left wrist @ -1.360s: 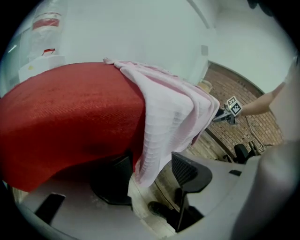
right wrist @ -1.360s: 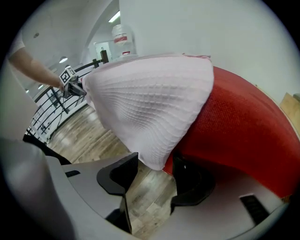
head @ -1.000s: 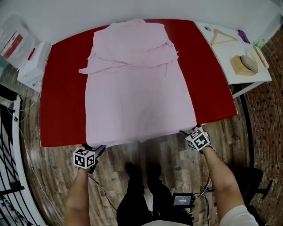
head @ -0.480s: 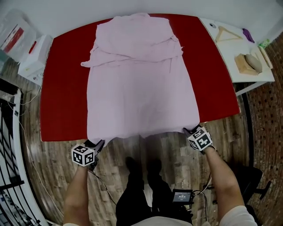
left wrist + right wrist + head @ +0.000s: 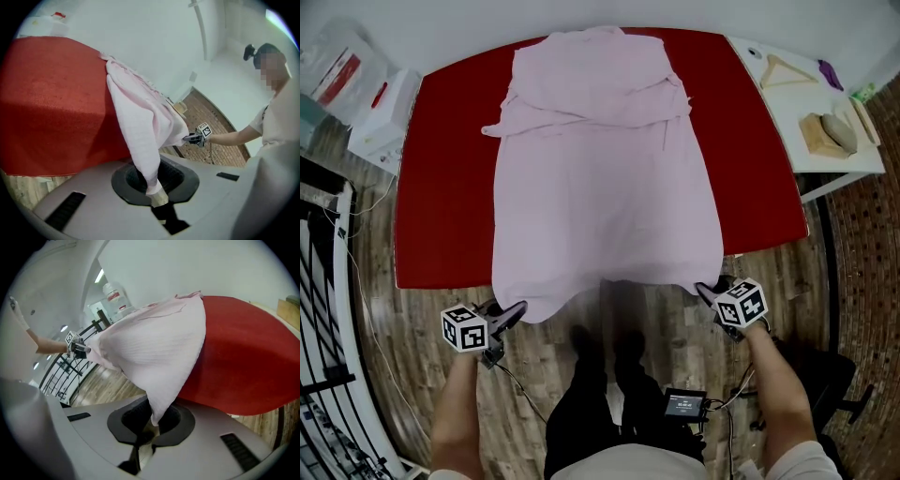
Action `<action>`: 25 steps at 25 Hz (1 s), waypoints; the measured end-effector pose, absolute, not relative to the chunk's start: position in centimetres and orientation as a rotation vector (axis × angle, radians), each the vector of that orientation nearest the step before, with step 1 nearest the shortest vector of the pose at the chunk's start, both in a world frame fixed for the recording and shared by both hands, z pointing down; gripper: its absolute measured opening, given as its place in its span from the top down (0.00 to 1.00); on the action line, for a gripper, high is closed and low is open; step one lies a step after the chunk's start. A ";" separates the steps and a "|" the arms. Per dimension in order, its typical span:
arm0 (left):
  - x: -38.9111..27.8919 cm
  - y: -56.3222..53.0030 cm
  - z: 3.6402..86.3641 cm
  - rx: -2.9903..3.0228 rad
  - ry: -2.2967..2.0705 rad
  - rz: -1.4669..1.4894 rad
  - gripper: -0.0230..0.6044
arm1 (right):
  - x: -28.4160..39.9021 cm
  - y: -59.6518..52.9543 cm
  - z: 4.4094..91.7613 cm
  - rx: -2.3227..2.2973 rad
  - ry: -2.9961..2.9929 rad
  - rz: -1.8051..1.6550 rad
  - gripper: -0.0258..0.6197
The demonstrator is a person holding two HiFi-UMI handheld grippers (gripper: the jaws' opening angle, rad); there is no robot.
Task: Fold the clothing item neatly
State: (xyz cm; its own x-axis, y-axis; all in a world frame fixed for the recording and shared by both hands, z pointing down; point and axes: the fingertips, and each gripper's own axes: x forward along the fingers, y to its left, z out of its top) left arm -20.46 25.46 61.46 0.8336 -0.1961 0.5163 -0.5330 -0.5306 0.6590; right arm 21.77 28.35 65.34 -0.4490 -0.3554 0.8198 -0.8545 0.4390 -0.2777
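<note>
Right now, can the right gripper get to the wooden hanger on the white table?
Probably not. The right gripper has just closed on a near corner of the pink garment, and the wooden hanger lies far off on the white table, beyond the red table.

Bare red table [image 5: 441, 206] strips flank the garment [image 5: 600, 187] left and right; a white box [image 5: 382, 122] stands far left, a cluttered side table [image 5: 787, 124] far right.

White top [image 5: 628, 465], dark trousers [image 5: 581, 412], marker-cubed left gripper [image 5: 517, 309], right gripper [image 5: 702, 290], perhaps cabled waist screen [image 5: 684, 403].
</note>
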 end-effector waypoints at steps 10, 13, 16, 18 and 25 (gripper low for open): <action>-18.0 25.9 52.0 2.076 -0.337 0.156 0.94 | 19.9 28.4 57.0 0.980 -2.209 1.162 0.93; -16.7 25.3 48.6 2.077 -0.283 0.052 0.94 | 19.0 27.8 53.5 0.944 -2.299 1.240 0.92; -15.7 24.3 45.8 2.078 -0.264 -0.033 0.94 | 18.1 26.8 50.1 0.906 -2.390 1.301 0.92; -15.4 23.3 44.2 2.086 -0.271 -0.078 0.94 | 17.7 25.8 47.8 0.889 -2.454 1.339 0.92; -15.3 19.5 39.7 2.101 -0.353 -0.235 0.94 | 17.2 22.3 40.9 0.814 -2.625 1.406 0.92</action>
State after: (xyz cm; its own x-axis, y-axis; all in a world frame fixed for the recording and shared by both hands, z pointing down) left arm -15.30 19.48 39.69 0.9397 -0.3411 -0.0271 -0.1568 -0.4998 0.8518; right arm 17.21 22.25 40.87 -0.8595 -0.4233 0.2864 -0.4730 0.4467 -0.7594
